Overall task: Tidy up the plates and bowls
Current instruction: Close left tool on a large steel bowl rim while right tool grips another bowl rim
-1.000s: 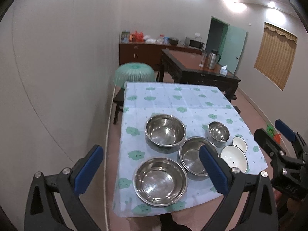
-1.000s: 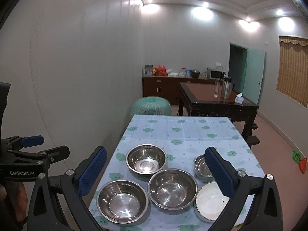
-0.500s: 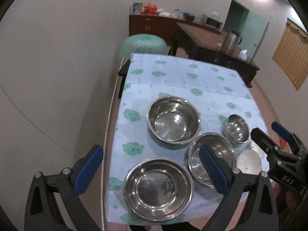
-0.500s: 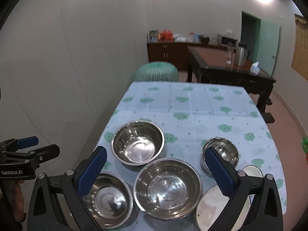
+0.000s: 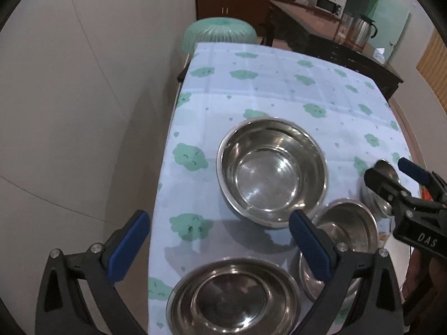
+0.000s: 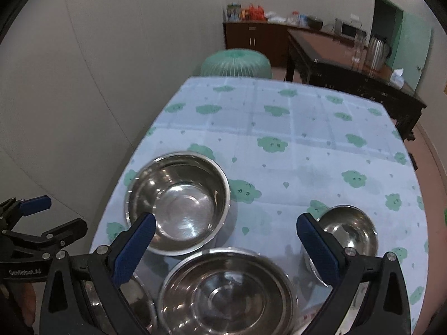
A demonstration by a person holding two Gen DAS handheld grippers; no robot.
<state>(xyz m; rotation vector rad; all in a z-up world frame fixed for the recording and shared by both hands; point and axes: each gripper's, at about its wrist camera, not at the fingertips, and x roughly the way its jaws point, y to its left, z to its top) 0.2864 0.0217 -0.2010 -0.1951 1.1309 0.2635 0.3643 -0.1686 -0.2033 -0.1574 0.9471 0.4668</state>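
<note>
Several steel bowls stand at the near end of the table (image 5: 279,89). A deep large bowl (image 5: 272,169) (image 6: 178,203) is farthest. A wide bowl (image 5: 234,298) sits near left, a medium bowl (image 5: 339,245) (image 6: 227,293) near middle, a small bowl (image 6: 346,231) at the right. My left gripper (image 5: 218,240) is open and empty above the wide bowl. My right gripper (image 6: 223,237) is open and empty above the medium bowl; it also shows in the left wrist view (image 5: 391,173).
The table has a light blue cloth with green cloud prints (image 6: 279,128). A green mesh food cover (image 5: 220,35) stands beyond its far end. A dark wooden table (image 6: 349,69) with a kettle (image 6: 377,50) is at the back right. A wall runs along the left.
Both grippers have moved forward and down toward the bowls, which now look larger. The white plates at the near right have dropped out of view. Both stay open.
</note>
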